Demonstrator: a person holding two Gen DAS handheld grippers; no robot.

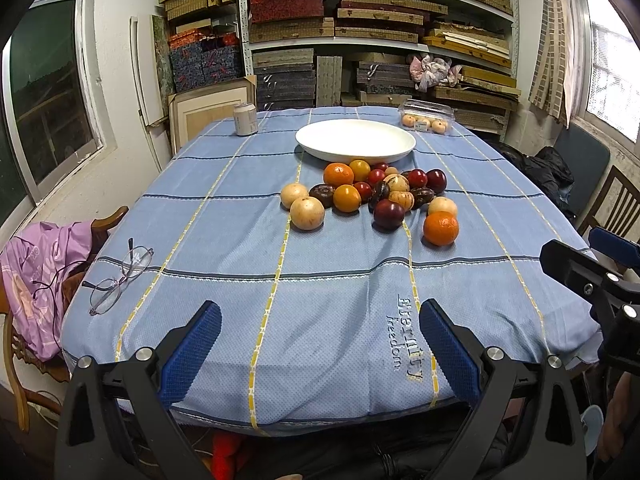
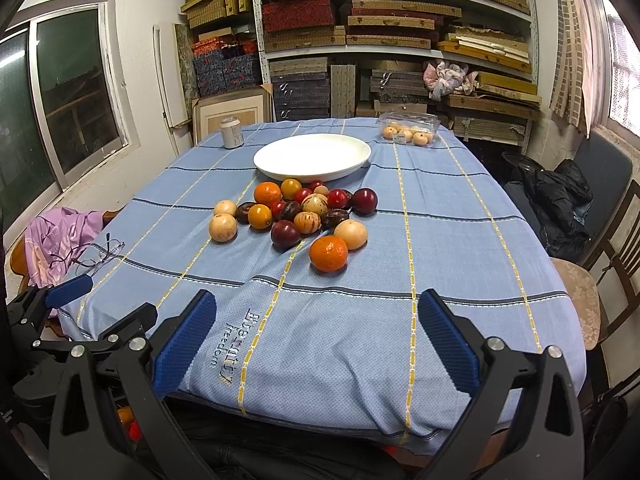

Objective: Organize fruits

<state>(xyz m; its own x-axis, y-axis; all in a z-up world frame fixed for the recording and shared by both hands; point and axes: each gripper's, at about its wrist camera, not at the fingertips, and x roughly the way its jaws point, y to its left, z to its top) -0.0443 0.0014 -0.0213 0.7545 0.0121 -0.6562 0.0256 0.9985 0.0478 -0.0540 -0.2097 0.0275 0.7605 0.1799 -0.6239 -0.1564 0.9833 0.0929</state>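
Two tools hover over the near edge of the worktop [image 1: 224,240], both with jaws spread wide and holding nothing: the left tool [image 1: 320,354] and the right tool [image 2: 318,346]. Well ahead of them, a heap of fruits [image 1: 370,194] lies on the blue checked cloth, oranges, dark red plums and pale round ones touching. Just behind the heap sits a white plate [image 1: 355,140]. A can [image 1: 245,119] and a clear fruit box [image 1: 427,117] stand farther back; glasses [image 1: 118,276] lie at left.
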